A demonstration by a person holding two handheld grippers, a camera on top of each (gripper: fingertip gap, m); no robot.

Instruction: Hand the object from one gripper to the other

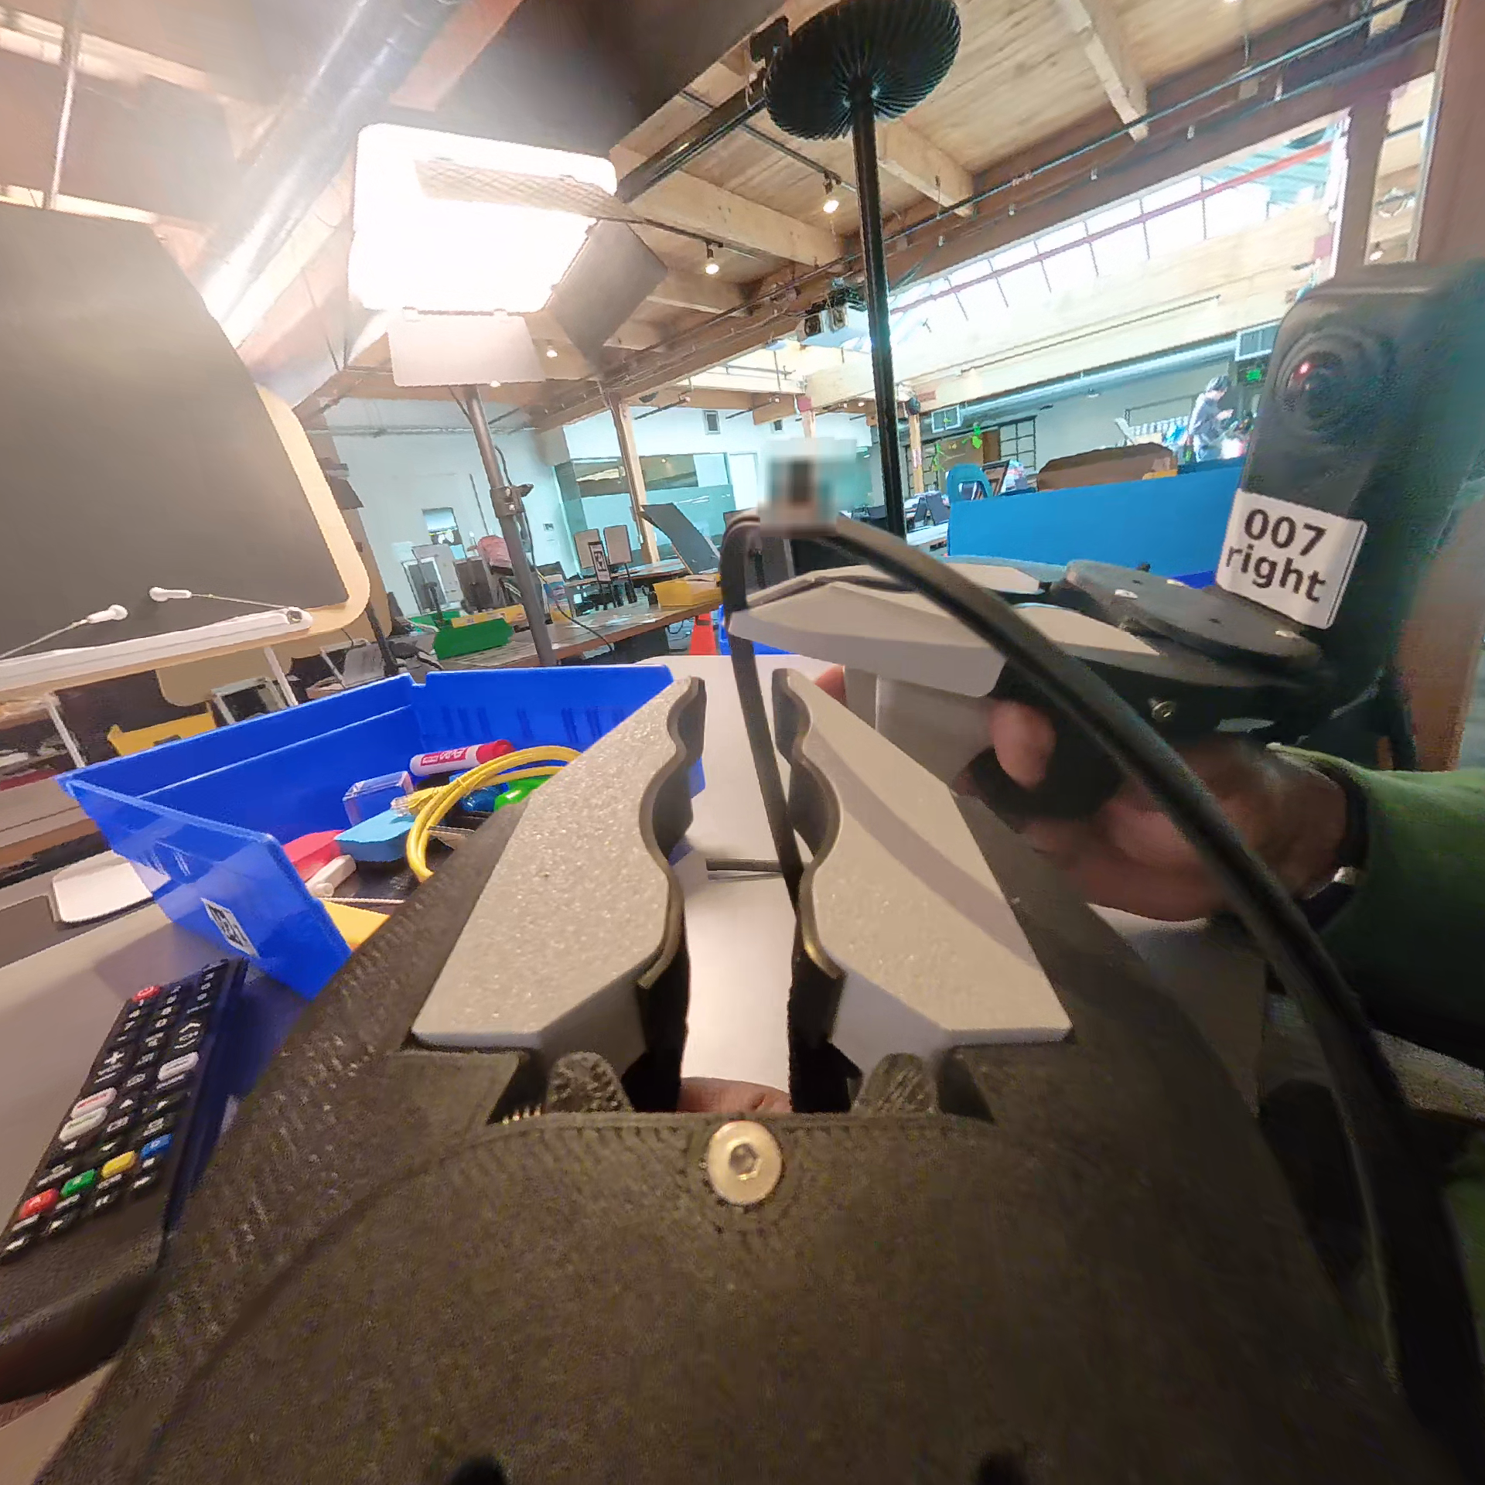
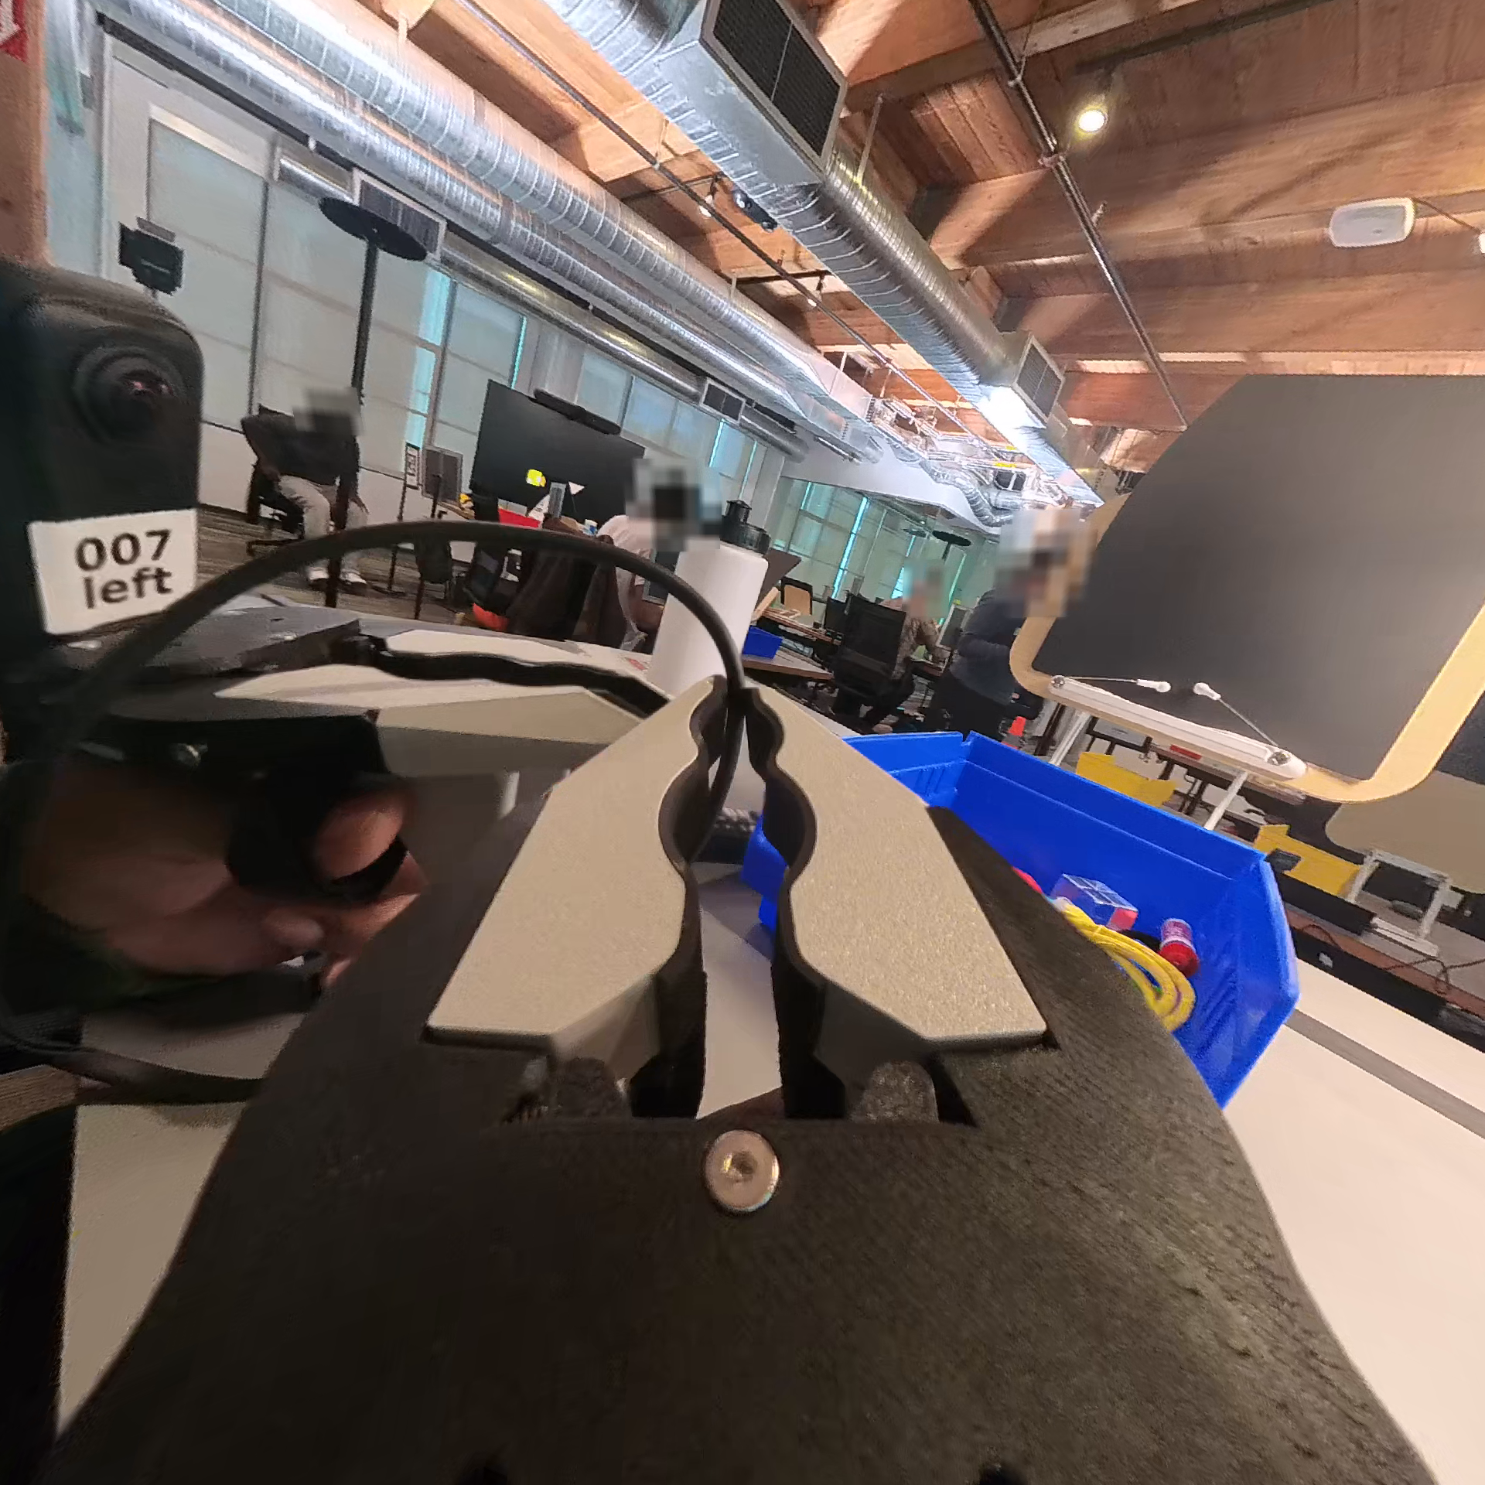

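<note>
Closest to my left lens, my left gripper (image 1: 739, 699) has its fingers apart, and the black cable (image 1: 759, 723) runs down through the gap, lying against the right-hand finger without being pinched. My right gripper (image 2: 735, 695) is clamped on the same cable (image 2: 723, 667) at its fingertips; from there the cable arcs over toward ten o'clock and loops past the other gripper.

I judge the handover is at its midpoint: the right gripper holds, the left is placed to receive. Next, the left fingers need to close squarely on the cable before the right lets go, or the limp loop may slip out.

Around me: a blue bin (image 1: 241, 803) at nine o'clock in the left view, holding a yellow cable (image 1: 450, 812) and a marker (image 1: 458, 757), and a remote control (image 1: 120, 1109) at seven o'clock. None of these block the exchange.
</note>
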